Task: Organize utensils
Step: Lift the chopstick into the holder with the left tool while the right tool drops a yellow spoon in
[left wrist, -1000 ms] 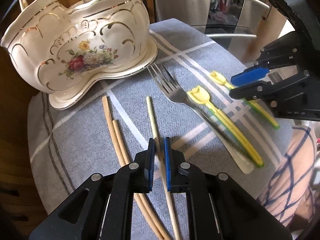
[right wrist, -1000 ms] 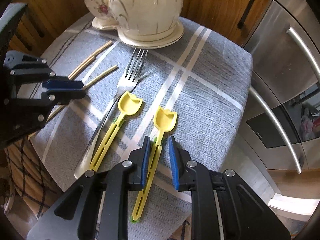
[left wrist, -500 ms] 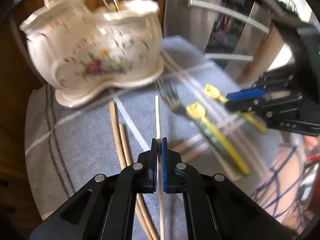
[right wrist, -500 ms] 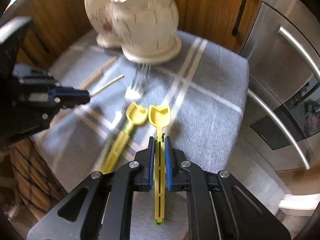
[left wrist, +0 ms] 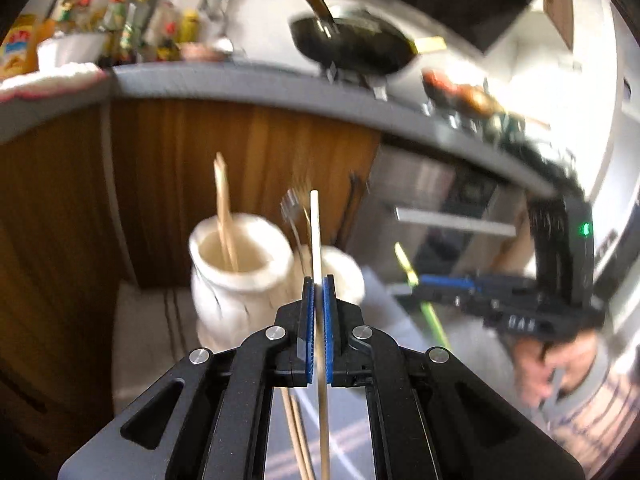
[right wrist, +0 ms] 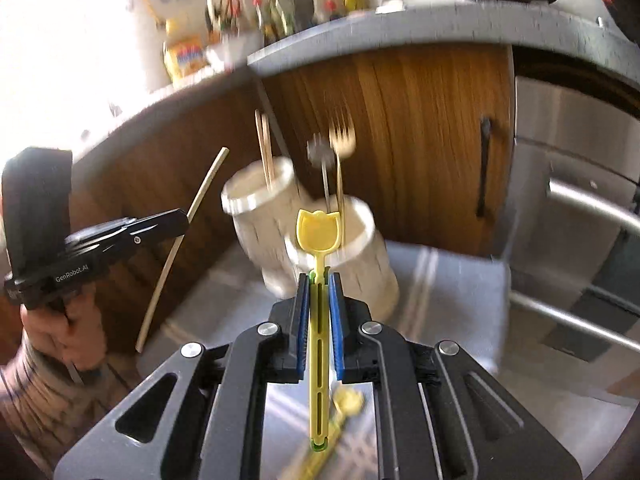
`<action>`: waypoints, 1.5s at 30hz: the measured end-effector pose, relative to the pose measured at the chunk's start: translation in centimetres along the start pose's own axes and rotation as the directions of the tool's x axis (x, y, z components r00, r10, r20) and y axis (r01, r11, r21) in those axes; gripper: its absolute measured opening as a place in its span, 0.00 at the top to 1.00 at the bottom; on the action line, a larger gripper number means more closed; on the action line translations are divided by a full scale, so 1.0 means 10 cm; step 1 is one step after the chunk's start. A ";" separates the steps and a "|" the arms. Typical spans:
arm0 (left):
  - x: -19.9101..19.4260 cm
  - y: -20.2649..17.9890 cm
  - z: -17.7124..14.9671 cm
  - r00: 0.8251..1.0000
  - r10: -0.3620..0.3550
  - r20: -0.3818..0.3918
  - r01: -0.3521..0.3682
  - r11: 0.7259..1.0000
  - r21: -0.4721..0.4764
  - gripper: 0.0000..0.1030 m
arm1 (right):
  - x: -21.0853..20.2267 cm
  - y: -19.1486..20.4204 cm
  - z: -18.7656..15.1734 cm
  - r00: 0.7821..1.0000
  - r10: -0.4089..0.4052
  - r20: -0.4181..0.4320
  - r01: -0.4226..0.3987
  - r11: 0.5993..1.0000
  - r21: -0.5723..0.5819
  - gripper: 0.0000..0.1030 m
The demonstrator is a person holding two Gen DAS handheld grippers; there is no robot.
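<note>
My left gripper (left wrist: 317, 286) is shut on a pale chopstick (left wrist: 316, 232) and holds it upright above the cloth, in front of the cream ceramic utensil holder (left wrist: 240, 276). Chopsticks (left wrist: 224, 216) stand in the holder's left cup, forks (left wrist: 292, 216) in its right cup. My right gripper (right wrist: 319, 280) is shut on a yellow tulip-shaped spoon (right wrist: 318, 232), raised in front of the holder (right wrist: 348, 264). The left gripper (right wrist: 182, 220) and its chopstick (right wrist: 180, 240) show at left in the right wrist view. A second yellow spoon (right wrist: 344, 404) lies on the cloth below.
Two chopsticks (left wrist: 296, 432) lie on the grey checked cloth (left wrist: 156, 320). Wooden cabinet doors (right wrist: 420, 140) and a steel oven (right wrist: 572, 208) stand behind. A counter above carries bottles (left wrist: 120, 24) and a black pan (left wrist: 352, 44).
Both grippers have closed on their utensils and lifted them off the cloth, tilting up towards the holder. The views now look level at the cabinets and counter.
</note>
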State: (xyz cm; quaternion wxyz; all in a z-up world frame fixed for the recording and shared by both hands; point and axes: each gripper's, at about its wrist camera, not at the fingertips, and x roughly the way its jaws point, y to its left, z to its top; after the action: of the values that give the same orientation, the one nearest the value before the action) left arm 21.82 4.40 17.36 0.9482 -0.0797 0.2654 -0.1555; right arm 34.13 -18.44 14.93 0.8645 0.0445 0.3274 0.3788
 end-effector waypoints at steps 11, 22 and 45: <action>0.20 0.51 0.71 0.953 0.040 0.299 -0.010 0.995 -0.102 0.96 | 0.30 -0.02 0.52 0.974 0.004 0.228 -0.007 1.000 0.015 0.91; 0.55 0.76 0.48 0.892 0.090 0.444 -0.030 0.990 -0.140 0.96 | 0.60 -0.06 0.38 0.968 -0.036 0.248 0.045 0.998 -0.033 0.91; 0.69 0.54 -0.14 0.952 0.147 0.270 -0.151 0.989 -0.007 0.87 | 0.78 0.03 0.00 0.987 -0.140 0.076 0.150 0.979 -0.141 0.91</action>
State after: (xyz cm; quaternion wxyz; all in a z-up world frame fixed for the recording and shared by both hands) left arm 28.09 7.03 11.64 0.9850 -0.0733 0.1378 -0.0733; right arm 37.82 -12.90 10.82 0.9009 -0.0305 0.2729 0.3361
